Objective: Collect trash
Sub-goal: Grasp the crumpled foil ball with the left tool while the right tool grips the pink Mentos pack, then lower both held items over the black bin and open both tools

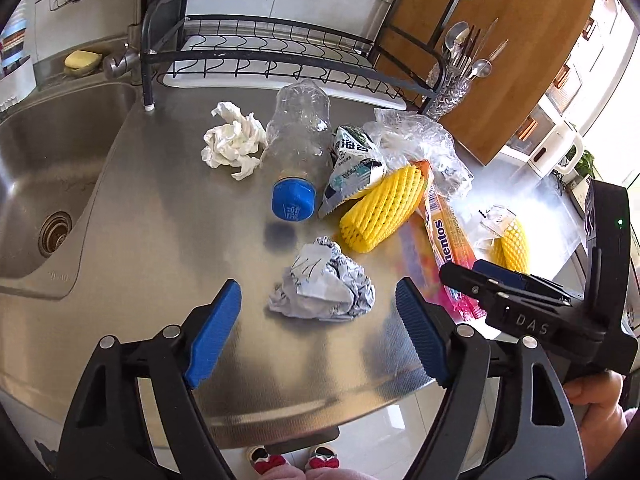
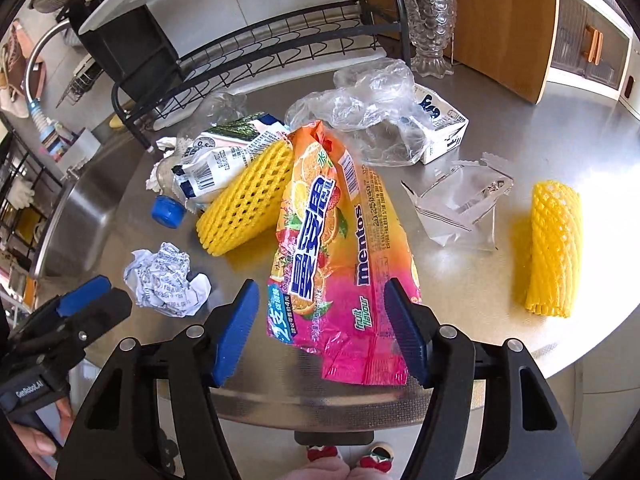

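Observation:
Trash lies on a steel counter. My left gripper is open, its blue pads on either side of a crumpled printed paper ball, just short of it. My right gripper is open around the near end of a pink-orange Mentos wrapper. Behind lie a yellow foam net, a clear bottle with a blue cap, a white tissue wad, a white snack packet, a clear plastic bag, a clear wrapper and a second foam net.
A sink lies to the left of the counter. A black dish rack and a glass cutlery holder stand at the back, with a wooden board behind. A small white carton sits under the plastic bag. The counter's front edge is right below both grippers.

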`<state>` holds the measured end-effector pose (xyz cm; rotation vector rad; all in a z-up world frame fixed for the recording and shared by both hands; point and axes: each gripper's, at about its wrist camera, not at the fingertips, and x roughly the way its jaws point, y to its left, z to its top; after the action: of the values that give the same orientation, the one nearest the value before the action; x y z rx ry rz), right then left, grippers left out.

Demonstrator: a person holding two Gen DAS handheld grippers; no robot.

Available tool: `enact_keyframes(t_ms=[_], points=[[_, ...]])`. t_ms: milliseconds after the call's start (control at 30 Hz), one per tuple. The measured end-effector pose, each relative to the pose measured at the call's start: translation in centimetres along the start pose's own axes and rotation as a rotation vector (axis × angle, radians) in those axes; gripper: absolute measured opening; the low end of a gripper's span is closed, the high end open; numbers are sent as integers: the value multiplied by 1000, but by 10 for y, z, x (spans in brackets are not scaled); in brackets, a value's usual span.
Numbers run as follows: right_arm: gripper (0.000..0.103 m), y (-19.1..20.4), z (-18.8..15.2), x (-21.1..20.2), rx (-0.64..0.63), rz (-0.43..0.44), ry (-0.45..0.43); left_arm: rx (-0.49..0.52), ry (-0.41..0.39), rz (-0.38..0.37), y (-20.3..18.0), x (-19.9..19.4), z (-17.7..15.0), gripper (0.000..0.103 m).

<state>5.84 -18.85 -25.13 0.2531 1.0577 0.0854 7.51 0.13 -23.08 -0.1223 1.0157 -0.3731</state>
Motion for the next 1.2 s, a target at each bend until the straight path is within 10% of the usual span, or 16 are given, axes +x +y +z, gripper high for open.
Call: enact_keyframes(t_ms=[167, 433, 1200], points=[[63, -2, 0, 17, -13, -30, 28, 9, 42, -16, 1, 27, 8, 74], [5, -6, 8, 18, -25, -68, 8, 42, 60, -40, -3, 41, 13, 49], [3, 18, -25, -86, -116, 57, -154, 69, -56, 13, -44, -62, -40, 46]])
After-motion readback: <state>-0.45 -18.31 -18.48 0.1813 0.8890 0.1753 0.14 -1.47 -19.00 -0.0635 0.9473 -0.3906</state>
